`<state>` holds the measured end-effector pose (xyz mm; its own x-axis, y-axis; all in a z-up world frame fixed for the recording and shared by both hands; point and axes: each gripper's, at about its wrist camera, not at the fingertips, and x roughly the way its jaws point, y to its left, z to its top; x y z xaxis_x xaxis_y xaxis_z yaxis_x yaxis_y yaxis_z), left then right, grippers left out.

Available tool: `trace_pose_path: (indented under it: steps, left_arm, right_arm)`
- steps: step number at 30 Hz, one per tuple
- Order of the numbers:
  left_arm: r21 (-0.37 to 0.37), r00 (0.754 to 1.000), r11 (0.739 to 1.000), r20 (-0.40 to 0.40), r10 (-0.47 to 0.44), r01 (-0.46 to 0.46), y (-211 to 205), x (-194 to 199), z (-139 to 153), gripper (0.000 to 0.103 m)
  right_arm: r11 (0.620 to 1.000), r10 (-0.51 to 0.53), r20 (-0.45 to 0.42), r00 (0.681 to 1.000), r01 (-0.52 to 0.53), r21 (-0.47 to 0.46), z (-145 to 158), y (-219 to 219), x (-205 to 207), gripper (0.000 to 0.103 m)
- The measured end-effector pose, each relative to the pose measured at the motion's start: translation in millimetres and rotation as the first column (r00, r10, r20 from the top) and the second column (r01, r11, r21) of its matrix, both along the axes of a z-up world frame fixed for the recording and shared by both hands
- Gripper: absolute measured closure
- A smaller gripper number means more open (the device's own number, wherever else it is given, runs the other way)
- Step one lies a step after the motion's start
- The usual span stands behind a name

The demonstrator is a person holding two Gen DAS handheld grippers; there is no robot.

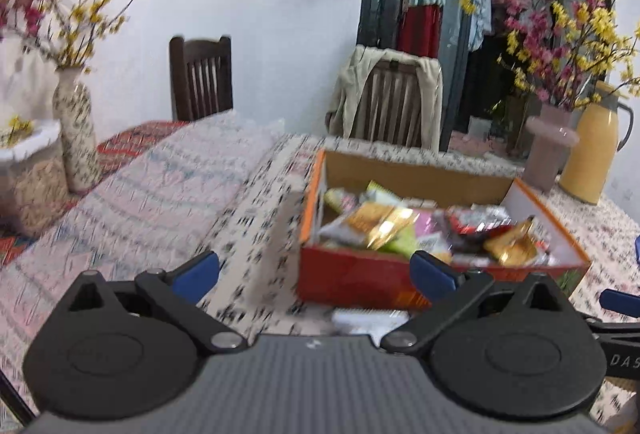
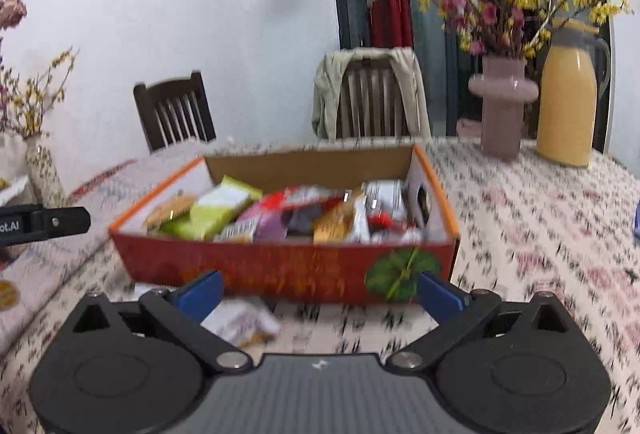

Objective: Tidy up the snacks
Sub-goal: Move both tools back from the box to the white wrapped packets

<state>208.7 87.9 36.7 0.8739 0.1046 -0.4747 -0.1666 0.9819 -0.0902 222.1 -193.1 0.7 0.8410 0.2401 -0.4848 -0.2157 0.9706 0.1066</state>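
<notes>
A red and orange cardboard box (image 2: 256,266) stands on the patterned tablecloth, full of several snack packets (image 2: 224,209). It also shows in the left wrist view (image 1: 360,278), with the snack packets (image 1: 384,226) inside. A white snack packet (image 2: 244,322) lies on the cloth just in front of the box; it shows in the left wrist view (image 1: 368,318) too. My right gripper (image 2: 320,294) is open and empty, in front of the box. My left gripper (image 1: 316,274) is open and empty, at the box's front left corner.
A pink vase of flowers (image 2: 502,105) and a yellow jug (image 2: 568,93) stand at the back right. A patterned vase (image 1: 76,137) stands at the far left. Two chairs (image 2: 176,109) stand behind the table. The left gripper's side (image 2: 44,222) shows at the right view's left edge.
</notes>
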Motion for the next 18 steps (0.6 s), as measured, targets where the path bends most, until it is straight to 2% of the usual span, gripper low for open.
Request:
trace_pose_path:
  steps: [7,10,14,18]
  left_arm:
    - [-0.044,0.995,0.999,-0.096,0.017,-0.021,22.4,1.1,-36.7,0.0]
    - [-0.063,0.997,0.998,-0.081,0.011,-0.016,27.9,-0.3,-48.5,0.0]
    - [-0.095,0.999,0.995,-0.047,-0.005,0.001,30.6,-5.4,-47.9,0.0]
    - [-0.098,0.998,0.995,-0.063,0.015,-0.021,31.3,-1.7,-50.4,0.0]
  right_arm:
    - [0.999,0.011,-0.075,0.997,-0.014,-0.034,-18.1,17.9,-2.2,0.0]
    - [0.999,0.016,-0.086,0.996,-0.02,-0.049,-20.9,26.1,-1.5,0.0]
    - [0.998,0.014,-0.094,0.995,-0.02,-0.065,-23.4,33.9,0.4,0.0]
    - [0.997,0.013,-0.101,0.995,-0.021,-0.075,-23.3,40.7,3.3,0.0]
